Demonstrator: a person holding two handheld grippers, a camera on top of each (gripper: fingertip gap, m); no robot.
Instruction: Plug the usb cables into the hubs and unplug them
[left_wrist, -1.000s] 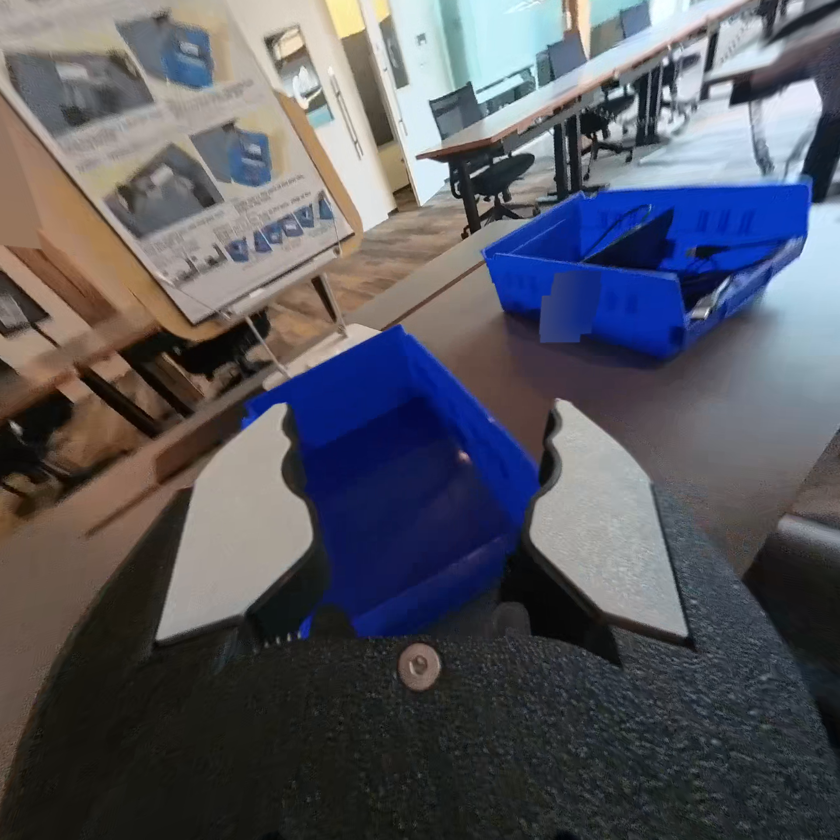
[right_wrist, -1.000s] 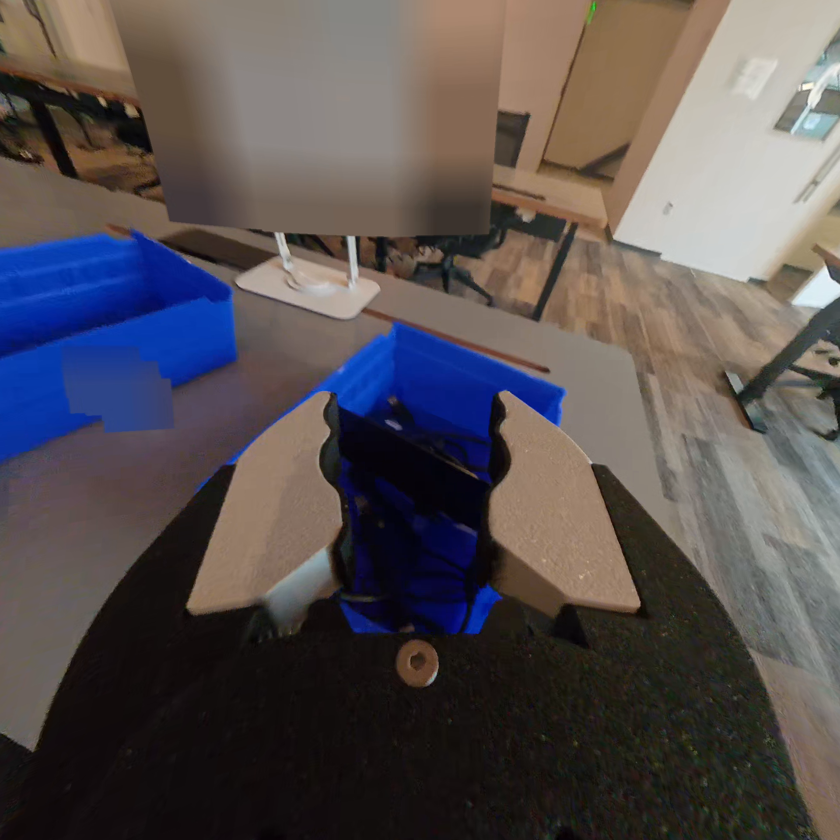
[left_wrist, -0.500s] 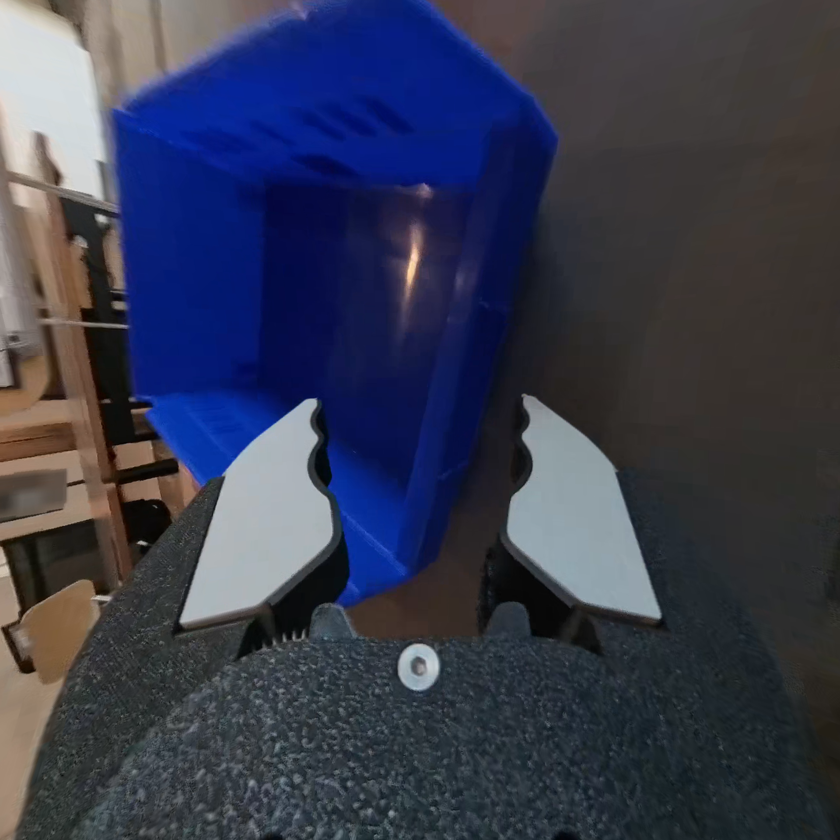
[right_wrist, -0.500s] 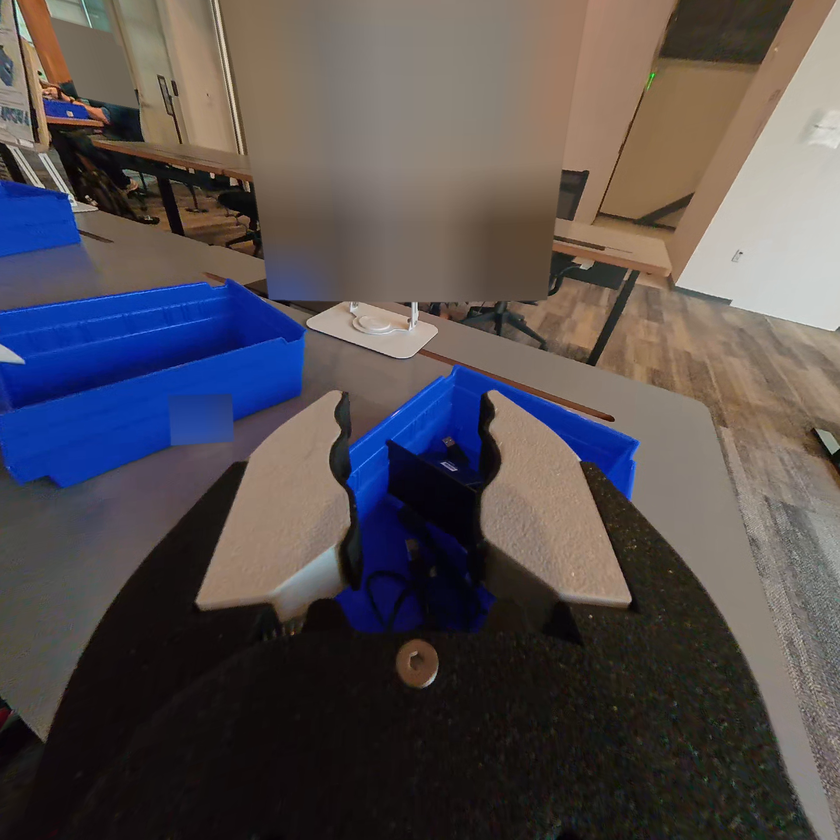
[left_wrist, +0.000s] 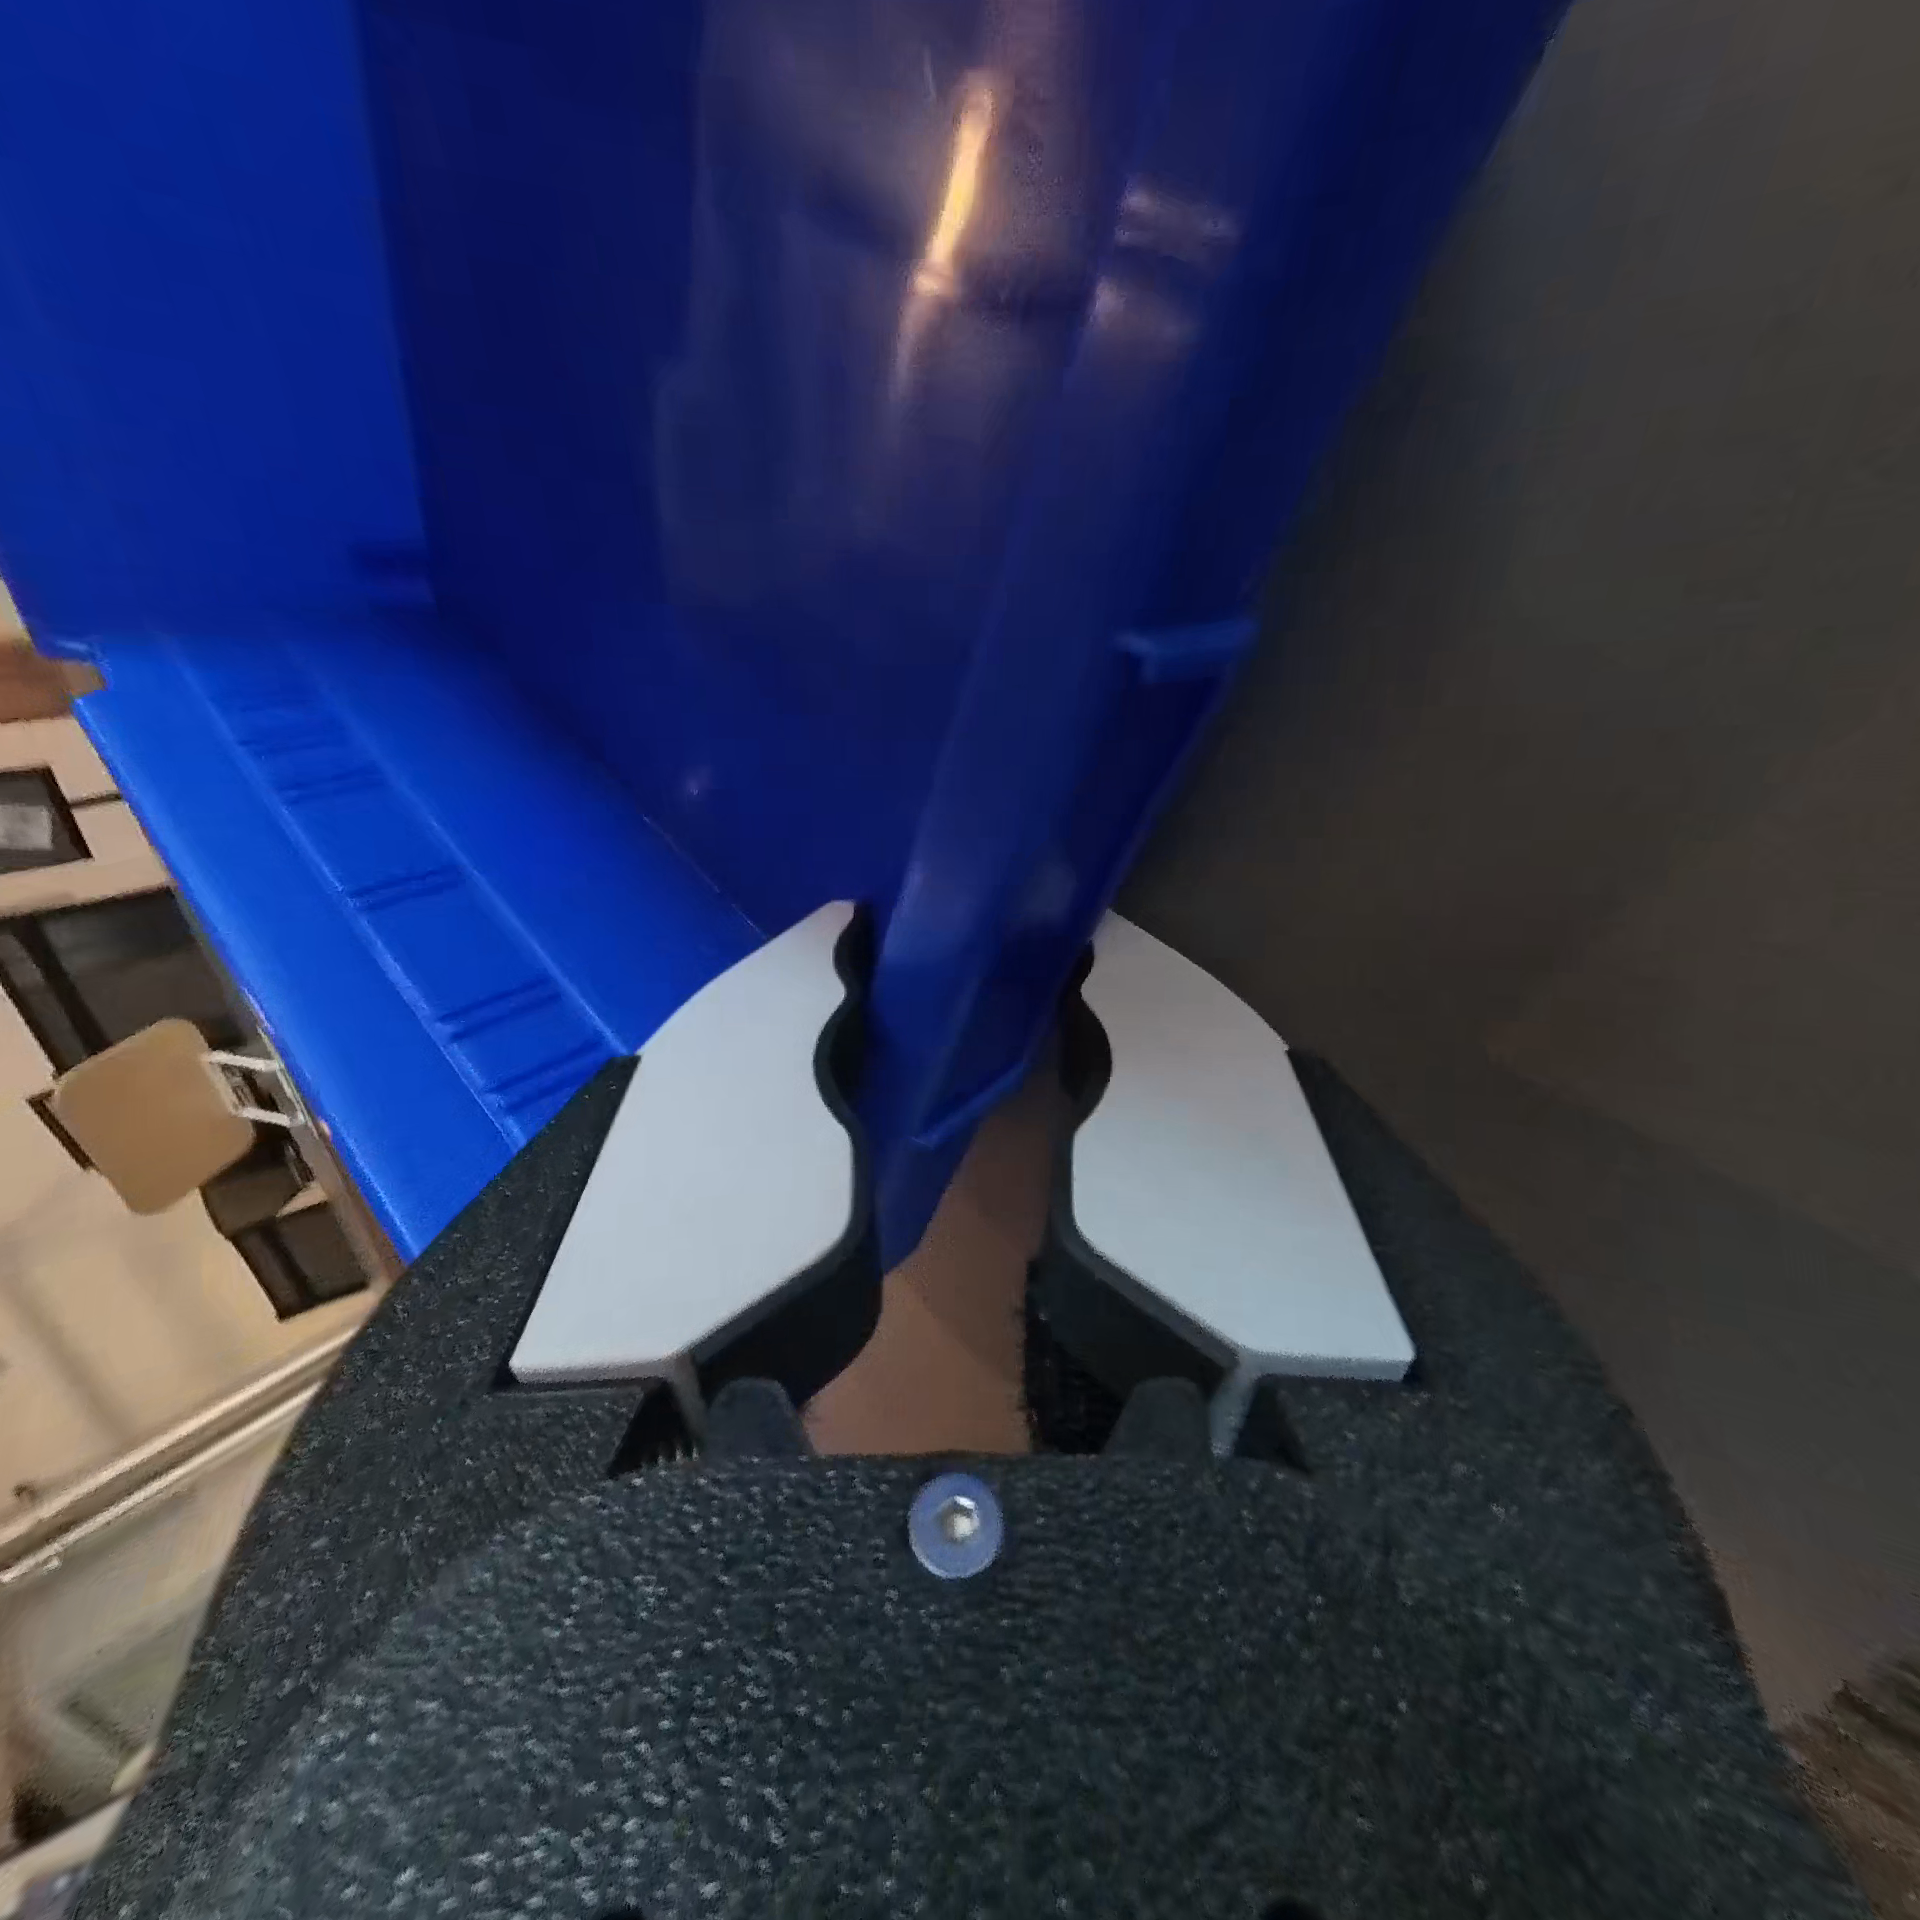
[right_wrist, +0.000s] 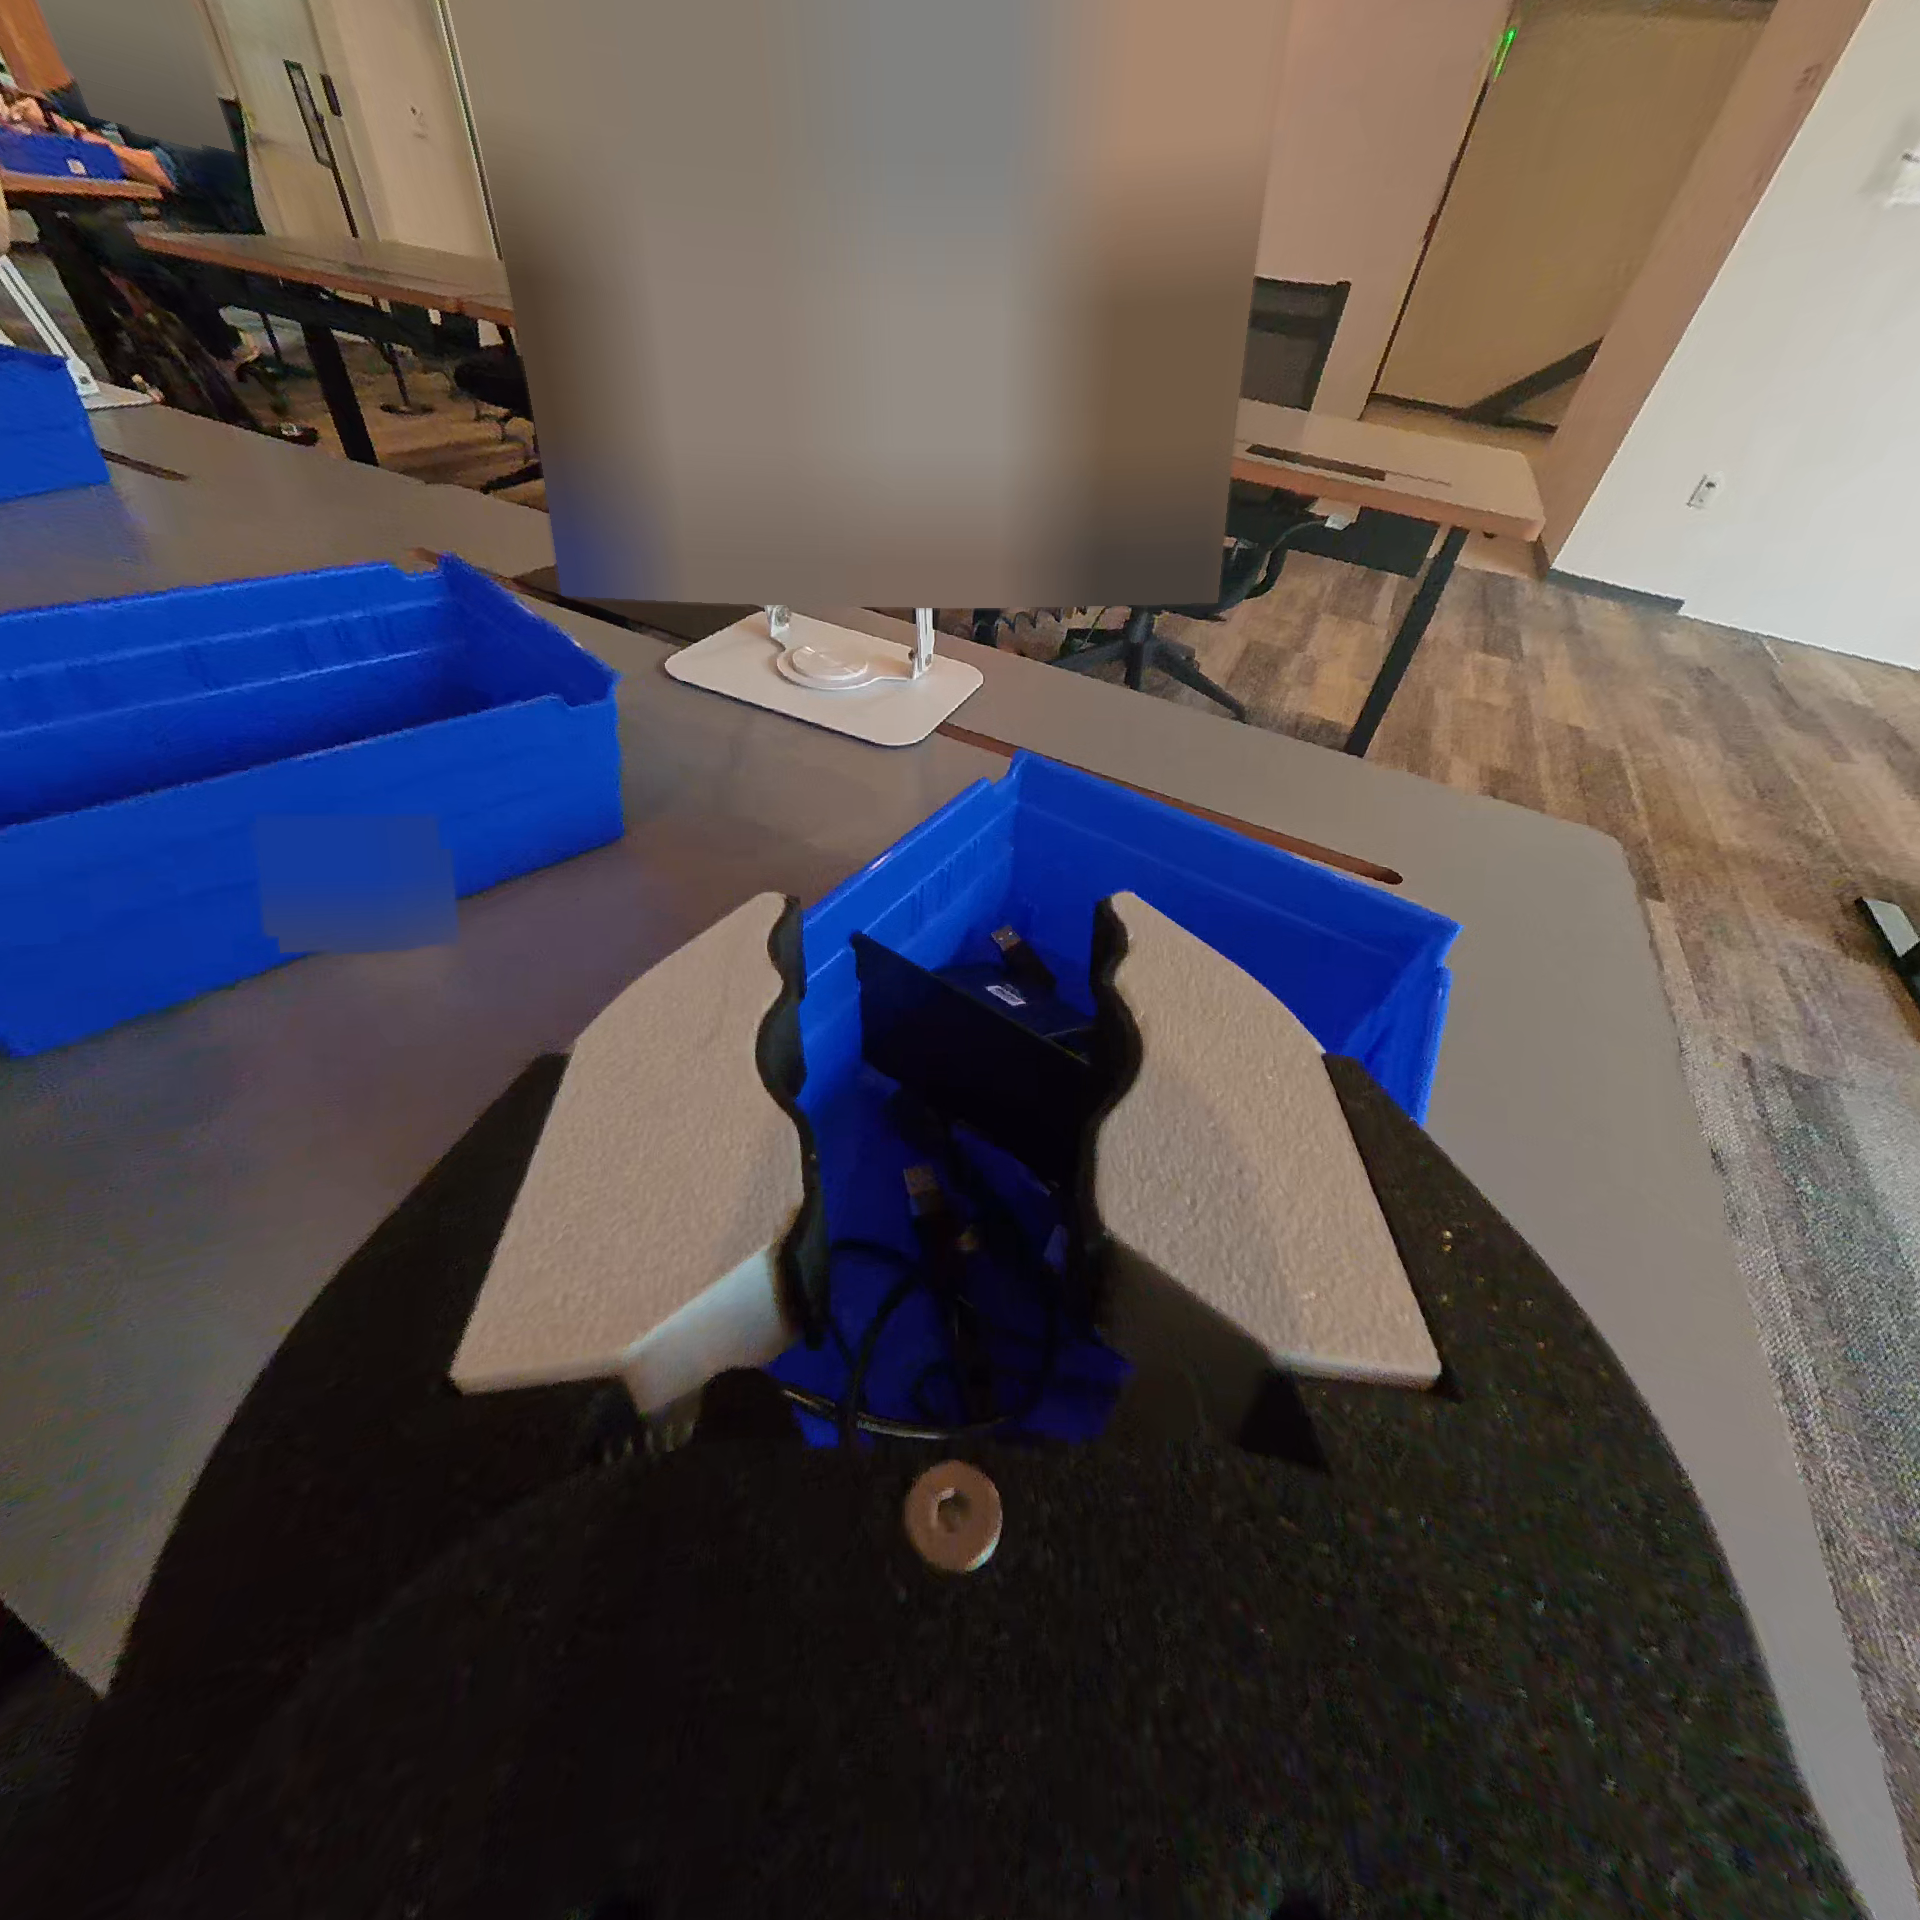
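Note:
In the right wrist view a black USB hub (right_wrist: 966, 1029) leans inside a small blue bin (right_wrist: 1247, 894), with black USB cables (right_wrist: 935, 1226) tangled in front of it. My right gripper (right_wrist: 943, 914) is open and empty, hovering above this bin's near end. In the left wrist view my left gripper (left_wrist: 971, 920) is shut on the side wall of another blue bin (left_wrist: 623, 416), which fills the view and looks empty. One finger (left_wrist: 727, 1122) is inside the wall and the other is outside.
A long blue bin (right_wrist: 312, 748) stands left on the grey table (right_wrist: 312, 1091). A white stand base (right_wrist: 826, 675) sits behind the small bin. The table's edge (right_wrist: 1662, 1039) runs close on the right, with wood floor beyond. Across from one pair of fingers to the other is roughly 50 centimetres. My left tips are about 45 centimetres from the black USB hub (right_wrist: 966, 1029), my right tips only 15 centimetres.
My left gripper dropped to the empty bin and closed on its side wall. My right gripper pulled back and up from the hub's bin, and its jaws spread a little.

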